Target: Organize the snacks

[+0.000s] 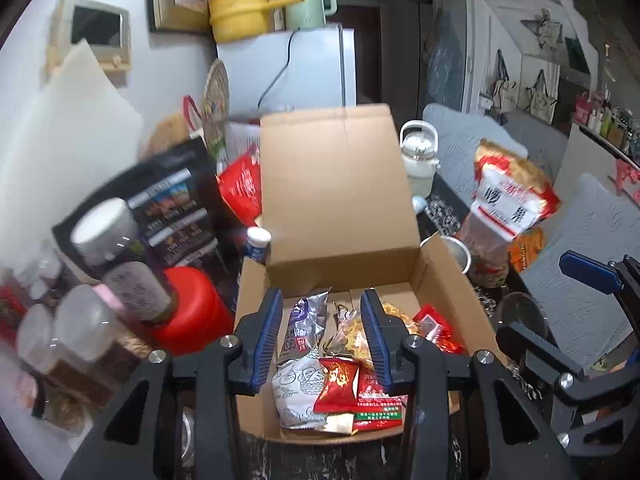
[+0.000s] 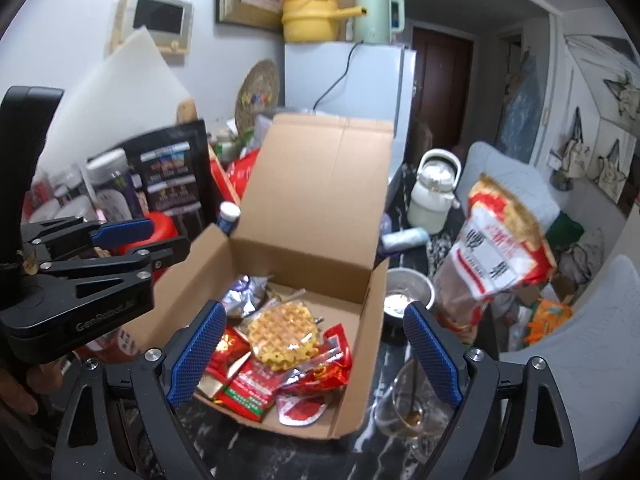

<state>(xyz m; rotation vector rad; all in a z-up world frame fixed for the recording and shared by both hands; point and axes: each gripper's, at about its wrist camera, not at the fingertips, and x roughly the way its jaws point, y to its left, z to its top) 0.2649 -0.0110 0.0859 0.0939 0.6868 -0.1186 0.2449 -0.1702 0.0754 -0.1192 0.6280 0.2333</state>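
At far left, jars (image 1: 100,320) crowded the counter (image 2: 372,364) beside a red tub (image 1: 192,312) and a black pouch (image 1: 172,200). The left gripper (image 1: 324,344) hovered over the near end of the open box (image 1: 444,280), fingers apart and empty. Inside the box lay the snacks: a silver packet (image 1: 300,328), a waffle (image 2: 282,334) in clear wrap, and red packets (image 2: 320,368) heaped toward the front. The right gripper (image 2: 312,354) hung above the box's right side, fingers wide apart, holding nothing. Just right of the box stood a metal bowl (image 2: 404,292) and a glass (image 2: 408,404), then a white kettle (image 2: 434,196) and a big red bag (image 2: 500,248).
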